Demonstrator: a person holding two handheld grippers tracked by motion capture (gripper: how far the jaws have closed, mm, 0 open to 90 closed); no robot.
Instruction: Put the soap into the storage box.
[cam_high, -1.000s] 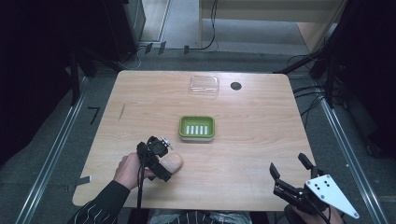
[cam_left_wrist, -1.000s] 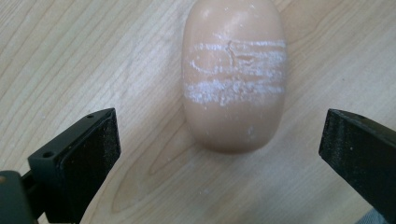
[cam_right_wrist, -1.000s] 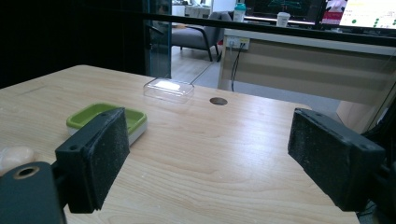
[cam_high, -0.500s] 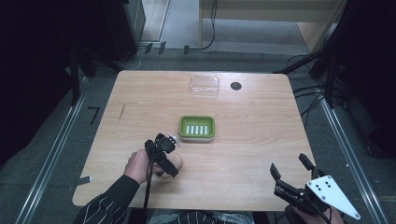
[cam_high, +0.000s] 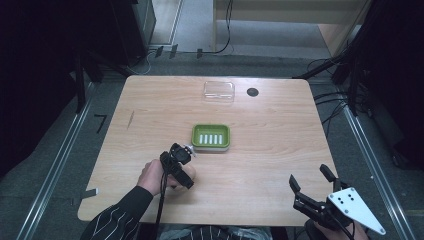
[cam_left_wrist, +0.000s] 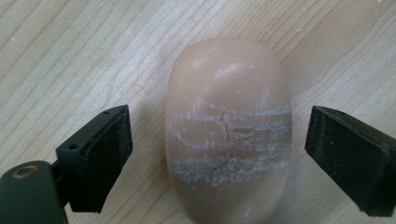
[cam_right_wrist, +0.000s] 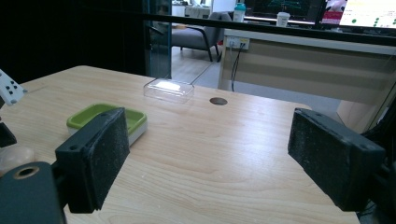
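Observation:
A peach-coloured bar of soap (cam_left_wrist: 227, 93) lies on the wooden table (cam_high: 270, 130), its top scuffed with white marks. My left gripper (cam_left_wrist: 219, 126) points down over it, one jaw on each side. The jaws have just been closing, and a gap still shows on both sides of the bar. From the high view, the left gripper (cam_high: 179, 159) covers most of the soap (cam_high: 189, 173). A green soap dish (cam_high: 211, 137) with a slotted white insert sits just beyond it. My right gripper (cam_high: 309, 177) is open and holds nothing at the table's front right corner.
A clear plastic lid (cam_high: 219, 91) lies near the far edge, with a small black disc (cam_high: 252, 92) to its right. In the right gripper view, the dish (cam_right_wrist: 106, 117) and lid (cam_right_wrist: 169, 89) lie ahead to the left.
My left gripper has moved right and come down over the soap, which lay uncovered beside it before. The right gripper has stayed where it was.

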